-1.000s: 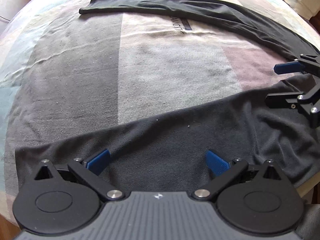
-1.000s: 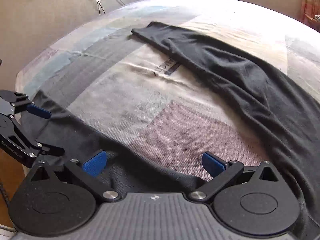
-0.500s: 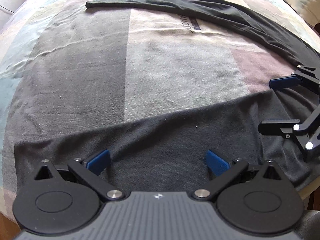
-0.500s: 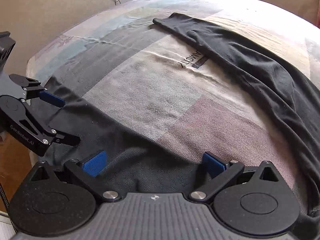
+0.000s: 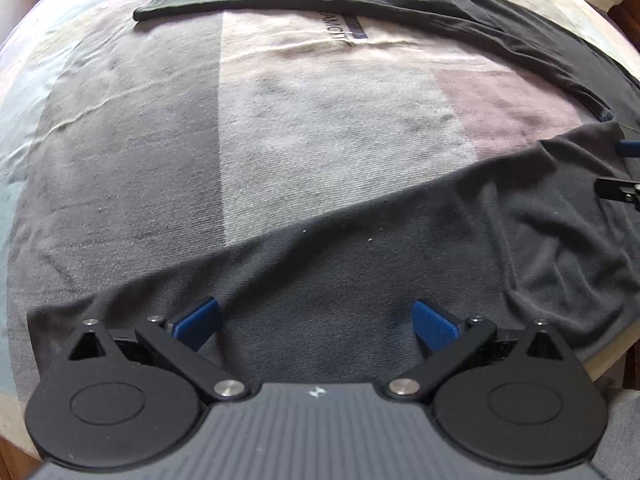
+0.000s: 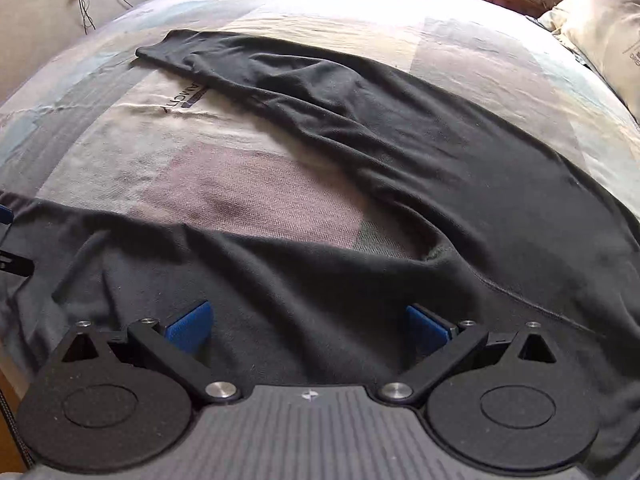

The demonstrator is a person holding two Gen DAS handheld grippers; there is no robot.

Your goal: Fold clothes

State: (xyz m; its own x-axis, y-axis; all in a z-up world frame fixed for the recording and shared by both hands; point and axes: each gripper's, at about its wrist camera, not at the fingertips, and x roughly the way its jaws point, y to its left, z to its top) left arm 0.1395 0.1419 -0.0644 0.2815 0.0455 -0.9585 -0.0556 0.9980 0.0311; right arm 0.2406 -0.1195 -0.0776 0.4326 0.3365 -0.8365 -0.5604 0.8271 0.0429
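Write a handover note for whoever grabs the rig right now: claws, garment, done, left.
Left claw: open, empty, low over the near leg of the black stretch-fabric trousers.
Right claw: open, empty, low over the same near leg, further toward the waist end.
Trousers: spread on the patchwork-print bed cover, legs splayed apart in a V; far leg runs to the far left corner, near leg lies along the near bed edge.
Done: laid out, roughly flat, some wrinkles.
Left: no fold made yet. Probably grip the near leg and bring it over the far leg, then fold lengthwise.
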